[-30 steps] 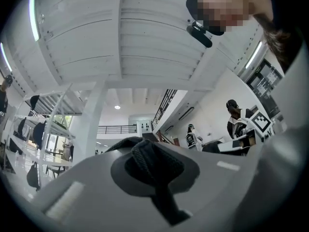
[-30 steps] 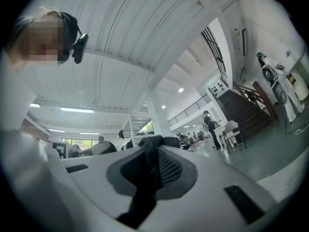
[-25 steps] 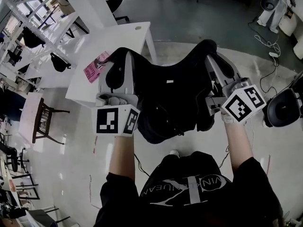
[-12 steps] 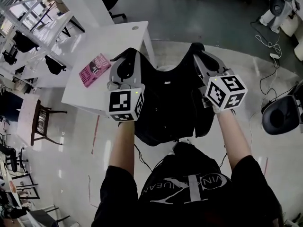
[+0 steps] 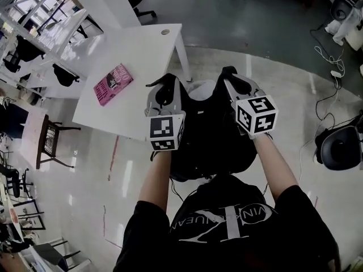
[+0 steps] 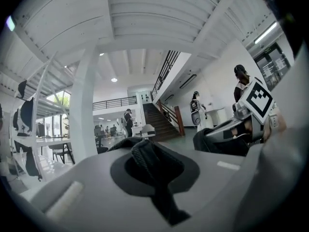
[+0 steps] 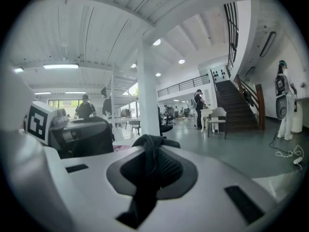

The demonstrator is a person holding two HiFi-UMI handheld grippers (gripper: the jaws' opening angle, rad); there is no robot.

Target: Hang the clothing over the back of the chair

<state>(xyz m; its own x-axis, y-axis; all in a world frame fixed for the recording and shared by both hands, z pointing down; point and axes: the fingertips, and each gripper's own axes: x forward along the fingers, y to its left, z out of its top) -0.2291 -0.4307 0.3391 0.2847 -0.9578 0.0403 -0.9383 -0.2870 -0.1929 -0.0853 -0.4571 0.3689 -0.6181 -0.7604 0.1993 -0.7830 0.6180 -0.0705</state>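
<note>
L gripper point(image 5: 165, 84) and R gripper point(image 5: 235, 83) are both shut on a pinch of the black garment point(image 5: 210, 137), one at each top corner. In each gripper view a thin dark fold runs between the closed jaws. The garment hangs between them in front of the person, above the floor, just right of the table point(image 5: 142, 55).

Likely risks:
- Each grip is only a narrow fold near the pad edge. A jerk or uneven pull could let one corner slip, and the garment would then drop to one side.
- The grippers are near each other, so the cloth sags and bunches in the middle. It may land crumpled or lopsided unless it is spread wider.
- The cloth hides what's below. A pale shape point(image 5: 199, 89) between the grippers may be the chair back, can't tell. The aim is thus half blind, and the garment could land short or slide off.
- The table corner is close to the L gripper and could snag the cloth.
</note>
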